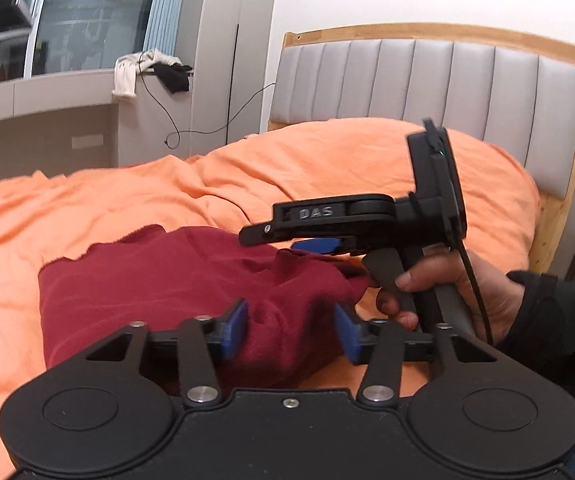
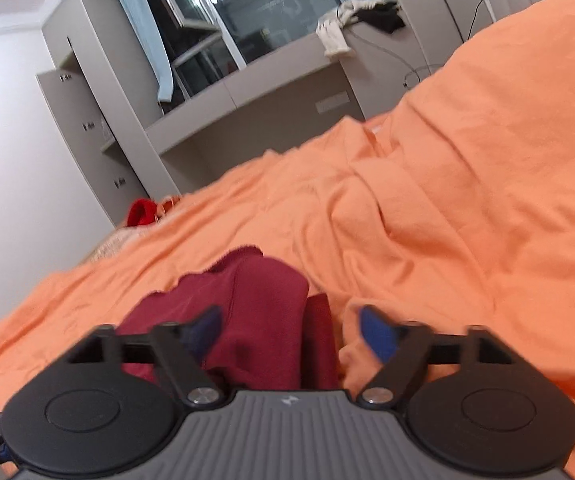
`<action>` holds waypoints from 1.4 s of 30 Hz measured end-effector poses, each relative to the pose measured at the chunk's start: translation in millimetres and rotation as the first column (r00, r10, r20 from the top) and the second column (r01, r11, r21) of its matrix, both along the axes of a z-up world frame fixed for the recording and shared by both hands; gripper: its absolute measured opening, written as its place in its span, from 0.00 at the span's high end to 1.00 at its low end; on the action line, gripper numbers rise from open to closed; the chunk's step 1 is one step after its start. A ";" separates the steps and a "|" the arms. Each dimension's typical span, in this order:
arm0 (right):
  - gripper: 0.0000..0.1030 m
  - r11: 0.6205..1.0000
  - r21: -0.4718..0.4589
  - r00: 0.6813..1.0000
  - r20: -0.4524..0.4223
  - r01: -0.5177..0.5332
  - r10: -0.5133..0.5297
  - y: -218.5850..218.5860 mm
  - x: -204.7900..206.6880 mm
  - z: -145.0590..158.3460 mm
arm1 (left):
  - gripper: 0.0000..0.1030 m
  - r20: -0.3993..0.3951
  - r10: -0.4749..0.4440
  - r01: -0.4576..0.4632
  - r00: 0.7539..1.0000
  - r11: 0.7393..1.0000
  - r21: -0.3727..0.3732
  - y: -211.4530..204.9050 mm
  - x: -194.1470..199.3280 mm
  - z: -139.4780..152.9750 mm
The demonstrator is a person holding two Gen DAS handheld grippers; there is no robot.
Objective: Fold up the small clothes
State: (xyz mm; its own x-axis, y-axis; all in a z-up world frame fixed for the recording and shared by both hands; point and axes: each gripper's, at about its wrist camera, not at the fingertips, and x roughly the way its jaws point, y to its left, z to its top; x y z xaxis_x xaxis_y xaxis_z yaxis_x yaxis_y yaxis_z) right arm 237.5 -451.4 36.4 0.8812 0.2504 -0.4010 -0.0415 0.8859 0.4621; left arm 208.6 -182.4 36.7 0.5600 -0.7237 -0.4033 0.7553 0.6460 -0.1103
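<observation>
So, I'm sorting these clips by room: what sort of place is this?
A bedroom, most likely: a bed with an orange cover and padded headboard, plus built-in cabinets beside a window.

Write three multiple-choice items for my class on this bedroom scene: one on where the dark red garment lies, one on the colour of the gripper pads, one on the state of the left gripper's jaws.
1. The dark red garment lies:
A on the orange bedcover
B on the window ledge
C on the floor

2. The left gripper has pads coloured:
A green
B blue
C white

3. The left gripper's jaws are:
A shut tight with nothing between them
B out of view
C open, with cloth between them

Key: 1 A, orange fabric surrounds the garment. 2 B, both pads show blue. 3 C, a clear gap separates the pads, with red cloth in it.
</observation>
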 end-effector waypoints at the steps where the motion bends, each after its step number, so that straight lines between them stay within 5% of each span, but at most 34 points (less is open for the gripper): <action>1: 0.11 1.000 0.004 1.000 0.002 -0.001 0.001 -2.5 -3.4 1.5 | 0.38 -0.014 -0.001 0.001 1.000 1.000 -0.017 -1.9 -0.1 2.1; 7: 0.00 1.000 0.024 1.000 0.021 0.003 -0.004 -5.4 -19.3 4.5 | 0.17 -0.100 0.054 -0.065 0.994 0.992 -0.109 21.2 -2.2 16.7; 12: 0.00 0.999 0.038 1.000 0.024 0.017 -0.018 5.5 -37.1 11.6 | 0.01 -0.060 0.166 -0.172 0.984 0.977 -0.125 39.0 -5.5 37.4; 17: 0.00 0.996 0.013 0.996 0.020 0.085 -0.085 19.0 -48.3 12.6 | 0.01 -0.105 0.251 -0.265 0.962 0.953 -0.146 57.6 9.1 43.4; 23: 0.00 0.998 -0.025 0.998 -0.035 0.050 -0.050 26.1 -47.9 7.9 | 0.01 -0.101 0.305 -0.315 0.947 0.942 -0.112 75.8 28.9 28.7; 28: 0.00 0.980 -0.200 0.986 -0.166 -0.001 -0.032 29.4 -36.6 -13.4 | 0.01 -0.139 0.312 -0.324 0.940 0.943 -0.074 79.9 42.8 -3.9; 31: 0.00 0.981 -0.192 0.985 -0.170 -0.032 -0.001 22.4 -36.3 -21.8 | 0.00 -0.187 0.320 -0.329 0.929 0.944 -0.018 75.5 46.6 -25.0; 34: 0.00 0.990 -0.135 0.982 -0.190 -0.030 0.004 17.4 -34.2 -24.0 | 0.00 -0.237 0.328 -0.347 0.915 0.937 -0.042 79.4 48.2 -31.4; 42: 0.00 0.990 -0.139 0.985 -0.170 -0.019 -0.005 22.9 -33.9 -25.8 | 0.00 -0.222 0.325 -0.341 0.919 0.939 -0.036 87.7 39.8 -40.6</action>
State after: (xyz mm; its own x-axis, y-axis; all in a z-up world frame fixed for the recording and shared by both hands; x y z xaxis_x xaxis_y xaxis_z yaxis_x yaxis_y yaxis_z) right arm 203.6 -428.6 10.7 0.7956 0.1874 -0.5761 0.0203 0.9421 0.3346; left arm 248.4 -94.7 -3.9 0.6822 -0.5419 -0.4909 0.4525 0.8402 -0.2987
